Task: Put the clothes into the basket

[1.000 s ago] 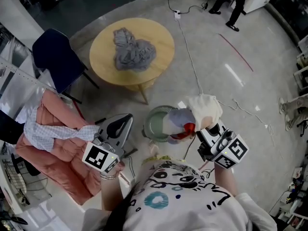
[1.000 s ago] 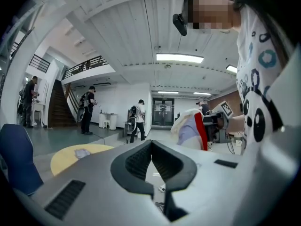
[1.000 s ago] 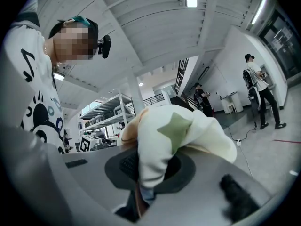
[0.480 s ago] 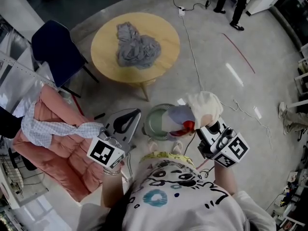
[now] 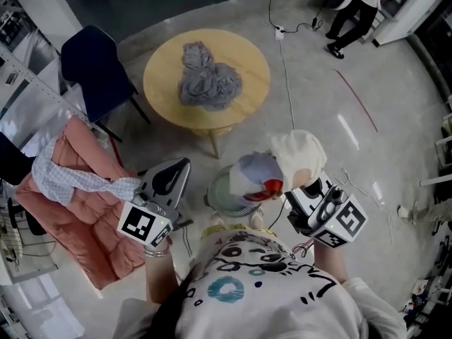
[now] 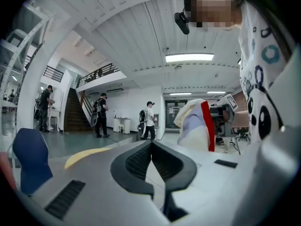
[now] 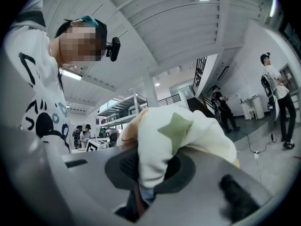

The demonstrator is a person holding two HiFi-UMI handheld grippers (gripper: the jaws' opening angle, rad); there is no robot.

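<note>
Handling note: cream garment [image 5: 299, 155] is soft, limp and light. It bunches into a lump and droops over the tool, so no stiff edge to grab. Best hold = pinch a thick fold or bunch, not a single thin layer, which could slip out. R side: right gripper [image 5: 306, 184] has jaws nearly together, clamped on a fold of that garment. Right gripper view shows cloth with a green star patch spilling over both pads [image 7: 123, 163]. Lilac and red parts hang from the same bundle; can't tell if one piece or several. L side: left gripper [image 5: 181, 168] has jaws closed tip to tip w/ nothing between, per the left gripper view. Position: held bundle is up in the air, in head view overlapping the right side of the basket [image 5: 215, 189], which sits on the floor just in front of the person. Judged ready for a drop once it is centred over the opening. Counts: 1 basket; 1 held bundle; 1 grey heap [image 5: 207, 85] on the round table [image 5: 164, 69], piece count unclear; 1 checked cloth [image 5: 65, 182] lying on the pink padded seat [image 5: 67, 228]; 1 dark chair [image 5: 92, 66]; 2 grippers. Grey heap looks equally floppy; take it at its thickest bunch.
</note>
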